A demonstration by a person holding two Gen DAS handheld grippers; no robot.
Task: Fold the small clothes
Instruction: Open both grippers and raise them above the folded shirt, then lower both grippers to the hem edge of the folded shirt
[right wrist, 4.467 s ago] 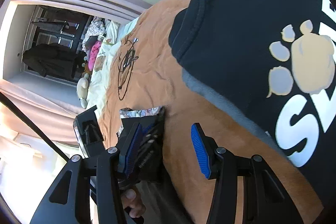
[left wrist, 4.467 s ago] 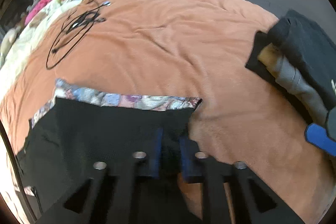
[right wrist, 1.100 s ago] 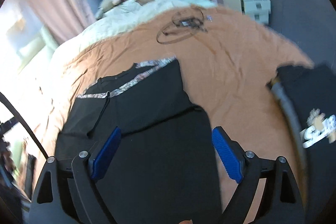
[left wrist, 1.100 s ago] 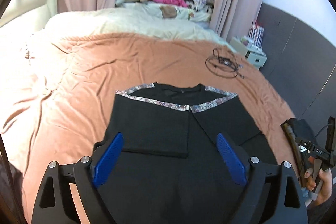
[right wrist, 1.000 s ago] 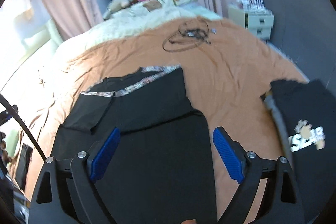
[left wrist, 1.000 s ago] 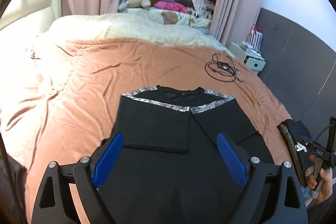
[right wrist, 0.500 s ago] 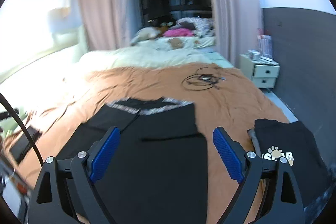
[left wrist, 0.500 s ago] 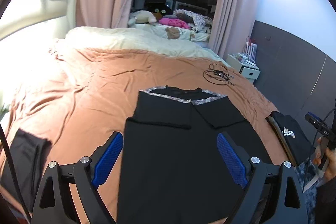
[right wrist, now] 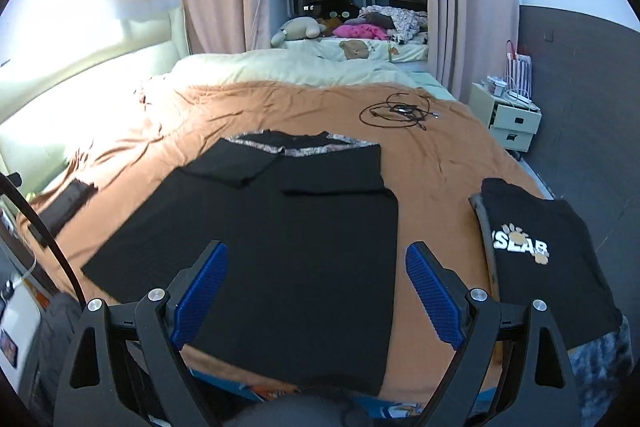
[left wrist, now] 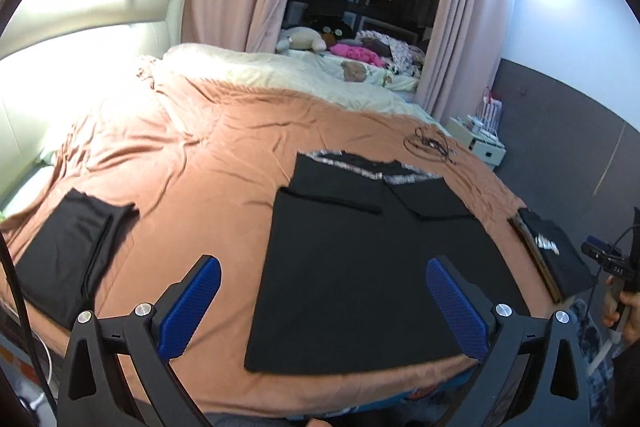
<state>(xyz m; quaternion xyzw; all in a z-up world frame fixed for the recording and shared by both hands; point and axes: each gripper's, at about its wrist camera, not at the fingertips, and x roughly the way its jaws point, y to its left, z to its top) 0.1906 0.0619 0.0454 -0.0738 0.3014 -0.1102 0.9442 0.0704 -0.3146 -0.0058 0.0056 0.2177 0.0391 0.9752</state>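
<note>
Left wrist view: my left gripper (left wrist: 322, 301) hangs off the near edge of the bed, pads spread wide with nothing between them; the jaws have just been opening further. The black shirt (left wrist: 360, 267) lies flat on the orange blanket (left wrist: 200, 155), sleeves already folded in, collar with patterned trim at the far end, hem nearest me. Its long axis runs straight away from both tongs, collar to hem.

Right wrist view: right gripper (right wrist: 316, 293) also stands apart and empty, above the hem end. The shirt's right edge sits just inside its right pad (right wrist: 434, 297).

My reading: next fold is lengthwise, hem up toward collar. Each hand is set over its own hem corner, left for left, right for right; neither is clearly nearer. Both must drop forward and down to reach the cloth.

Folded stack (right wrist: 548, 259) lies to the right, apart from the shirt.
</note>
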